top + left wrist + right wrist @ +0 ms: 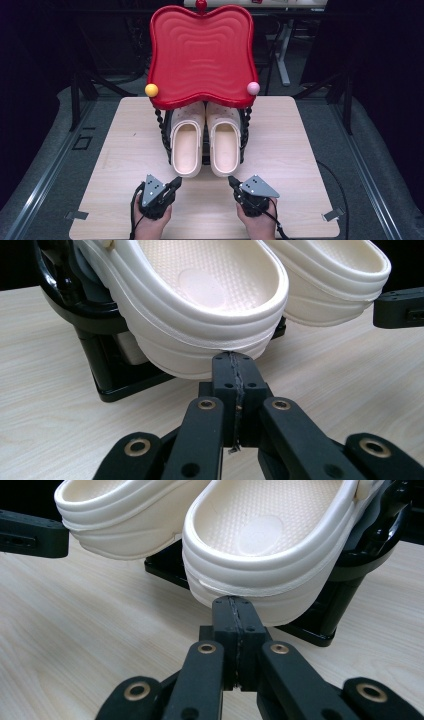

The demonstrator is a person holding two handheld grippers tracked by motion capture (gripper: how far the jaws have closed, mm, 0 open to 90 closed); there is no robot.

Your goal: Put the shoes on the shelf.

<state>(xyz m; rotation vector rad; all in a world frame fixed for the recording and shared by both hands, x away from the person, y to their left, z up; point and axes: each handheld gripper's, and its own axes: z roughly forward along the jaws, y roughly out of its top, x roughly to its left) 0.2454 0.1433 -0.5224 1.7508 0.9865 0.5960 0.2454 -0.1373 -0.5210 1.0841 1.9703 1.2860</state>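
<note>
Two cream clogs sit side by side on a black rack (pixel 165 137) under a red wavy tray (pixel 200 55): the left clog (pixel 186 142) and the right clog (pixel 224 142), heels toward me. My left gripper (pixel 177 182) rests on the table just before the left clog's heel (pixel 200 315), jaws pressed together with nothing between them (pixel 235 362). My right gripper (pixel 232 181) lies the same way before the right clog's heel (pixel 260 550), shut and holding nothing (pixel 235 605). A hand grips each tool at the near edge.
The light wooden table (pixel 125 150) has bare room left and right of the rack. A yellow ball (pixel 151 90) and a pink ball (pixel 253 88) cap the tray's front corners. Dark floor and stands surround the table.
</note>
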